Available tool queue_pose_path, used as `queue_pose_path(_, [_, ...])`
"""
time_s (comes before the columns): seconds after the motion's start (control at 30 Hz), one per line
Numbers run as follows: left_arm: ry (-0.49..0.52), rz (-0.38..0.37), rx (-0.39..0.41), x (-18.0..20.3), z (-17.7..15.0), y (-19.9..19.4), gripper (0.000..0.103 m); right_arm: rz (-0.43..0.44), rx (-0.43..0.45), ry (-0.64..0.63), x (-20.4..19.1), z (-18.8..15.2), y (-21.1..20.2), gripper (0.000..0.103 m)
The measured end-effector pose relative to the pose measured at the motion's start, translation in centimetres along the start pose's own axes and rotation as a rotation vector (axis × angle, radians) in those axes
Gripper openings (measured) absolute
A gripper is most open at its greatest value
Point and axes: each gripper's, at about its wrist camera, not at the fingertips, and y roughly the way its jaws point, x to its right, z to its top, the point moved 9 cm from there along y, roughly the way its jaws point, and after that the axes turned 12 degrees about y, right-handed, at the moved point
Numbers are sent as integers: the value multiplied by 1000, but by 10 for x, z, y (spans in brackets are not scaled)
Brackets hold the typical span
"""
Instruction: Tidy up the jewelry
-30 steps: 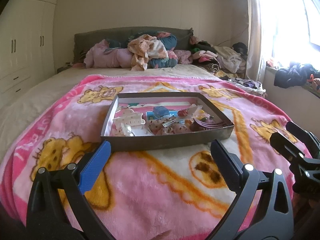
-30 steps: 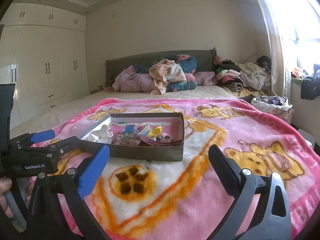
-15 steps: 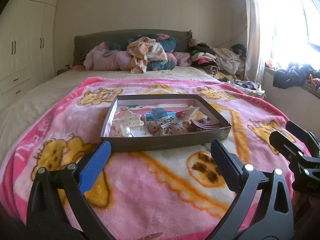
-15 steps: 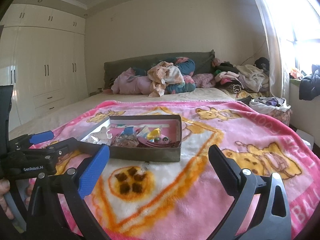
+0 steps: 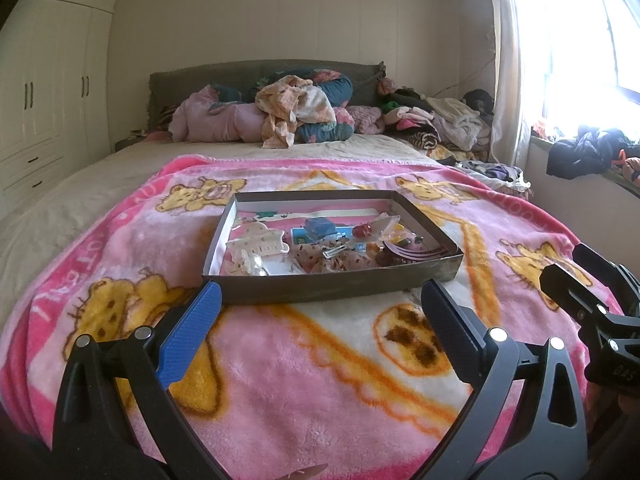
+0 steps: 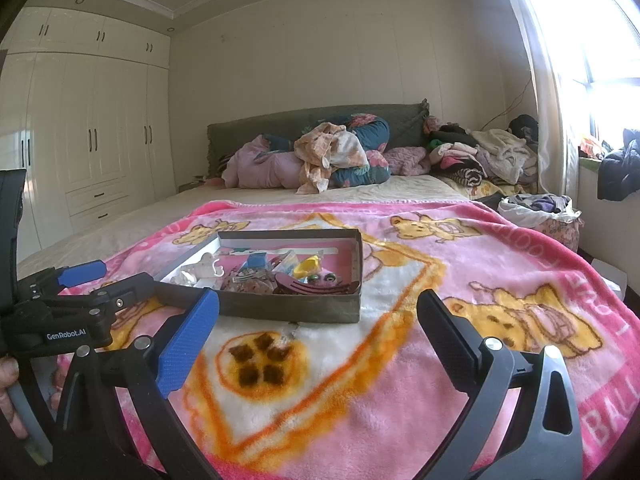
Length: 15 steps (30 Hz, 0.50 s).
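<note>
- The left hand-held gripper hangs low over the pink blanket with its fingers spread wide and nothing between them.
- The right hand-held gripper is likewise spread wide and holds nothing; it sits just beside the left one, near the foot of the bed.
- The jewelry and hair pieces lie in a shallow grey box on the blanket, straight ahead of the left hand-held gripper and ahead and slightly left of the right one. Both are near the box's front wall but apart from it.
- Inside, a white claw clip lies at the left, a blue block near the middle, a silver snap clip on a patterned fabric piece, and a dark comb-like clip at the right front corner.
- Likely trouble: the pieces are heaped and overlapping, so a pinch on one may drag a neighbour along or snag the fabric.
- The blanket is soft and plush; pressing down on the box could tip it or slide it, spilling small items into the pile where they would be hard to find.
- The flat snap clip gives little to grip and may slip from the pads.
- With the two hand-held grippers so close, reaching together risks a knock.
</note>
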Motion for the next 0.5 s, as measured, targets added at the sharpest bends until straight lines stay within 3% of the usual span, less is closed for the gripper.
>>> queue_pose_path(0.5, [0, 2, 2, 1, -1, 0, 92, 1, -2, 1, -1, 0, 0, 97])
